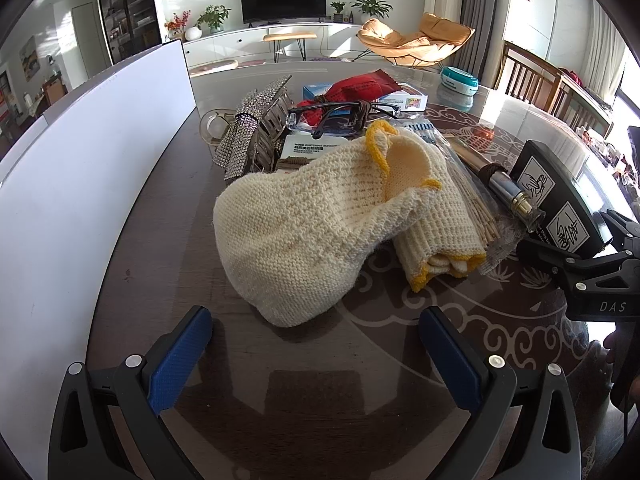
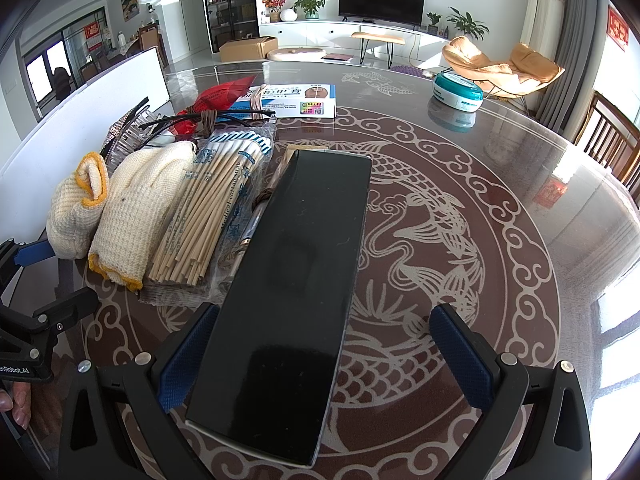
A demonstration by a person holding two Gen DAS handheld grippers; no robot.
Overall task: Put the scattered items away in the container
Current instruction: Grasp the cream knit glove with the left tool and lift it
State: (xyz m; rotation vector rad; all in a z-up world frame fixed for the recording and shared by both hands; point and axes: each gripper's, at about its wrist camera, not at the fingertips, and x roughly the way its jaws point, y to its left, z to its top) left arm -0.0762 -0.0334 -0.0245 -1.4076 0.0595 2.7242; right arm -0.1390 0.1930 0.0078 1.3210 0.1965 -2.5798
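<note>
Left to right across the table [image 2: 460, 152]: a white container wall [image 1: 80, 160] at the far left edge; a rhinestone hair clip [image 1: 248, 124]; a pair of glasses [image 1: 340, 114] atop a red packet [image 1: 360, 86] and a blue-and-white carton [image 2: 296, 102]; cream knitted gloves [image 1: 304, 236] with yellow trim; a bag of cotton swabs [image 2: 212, 204]; a small metal-tipped bottle [image 1: 508, 188]; a long black box [image 2: 288, 292]; and, well apart at the far right, a teal round tin [image 2: 458, 90].

Left gripper [image 1: 316, 356]: jaws spread wide and empty, hovering just short of the gloves. Right gripper [image 2: 326, 356]: jaws spread, the black box lying between them; the box sits against the left pad, the right pad stands clear, so nothing is clamped.

Step in hand, as judged: seizing the black box for transfer to the container. The jaws should be centred so both pads meet the long sides squarely, since the glossy faces may slip, and the lift kept clear of the bottle lying just beside it.

The left wrist view alone shows the labels on the box end and the glove's open cuff; the right wrist view alone shows the box's full length, the swab sticks and the carton's printed face
</note>
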